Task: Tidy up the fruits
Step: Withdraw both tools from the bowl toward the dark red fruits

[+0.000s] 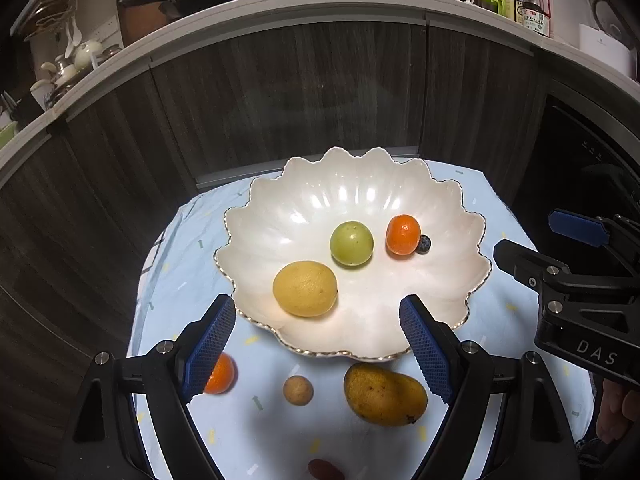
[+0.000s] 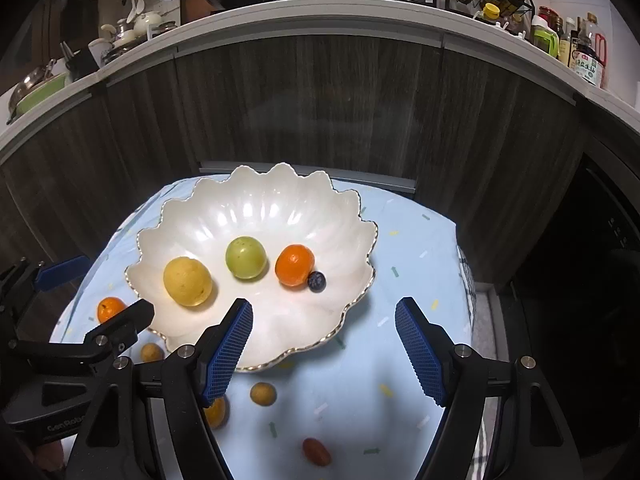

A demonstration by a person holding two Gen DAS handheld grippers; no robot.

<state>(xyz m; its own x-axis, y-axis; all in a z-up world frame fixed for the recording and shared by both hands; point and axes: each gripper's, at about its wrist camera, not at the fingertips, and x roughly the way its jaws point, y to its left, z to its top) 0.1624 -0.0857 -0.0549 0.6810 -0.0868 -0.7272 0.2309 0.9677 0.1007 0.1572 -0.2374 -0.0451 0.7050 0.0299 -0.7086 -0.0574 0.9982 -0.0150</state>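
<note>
A wide white bowl [image 1: 360,200] with a scalloped, gold-edged rim is sitting on the bench [image 2: 400,264], which is covered with a light blue cloth. Four fruits are lying inside the bowl: a yellow lemon [image 1: 305,289] at the near left, a green round fruit [image 1: 351,243] in the middle, an orange mandarin [image 1: 403,235] to its right, and a small dark blueberry [image 1: 424,244] touching the mandarin on its right side.

More fruits are lying on the cloth, outside the bowl, on the near side. A yellow mango [image 1: 385,394] is resting just beside the near rim. A small brown round fruit [image 1: 297,390] is lying to the left of it, and a second mandarin [image 1: 219,374] is further left, partly hidden behind a blue pad. A small red fruit [image 2: 316,452] is lying nearest of all.

The left tool [image 1: 317,346] is hanging over the near rim with its jaws apart and nothing between them. The right tool [image 2: 324,346] is hanging at the right near part of the bowl, also with jaws apart and empty. Behind the bench dark cabinet doors [image 2: 312,108] are standing.
</note>
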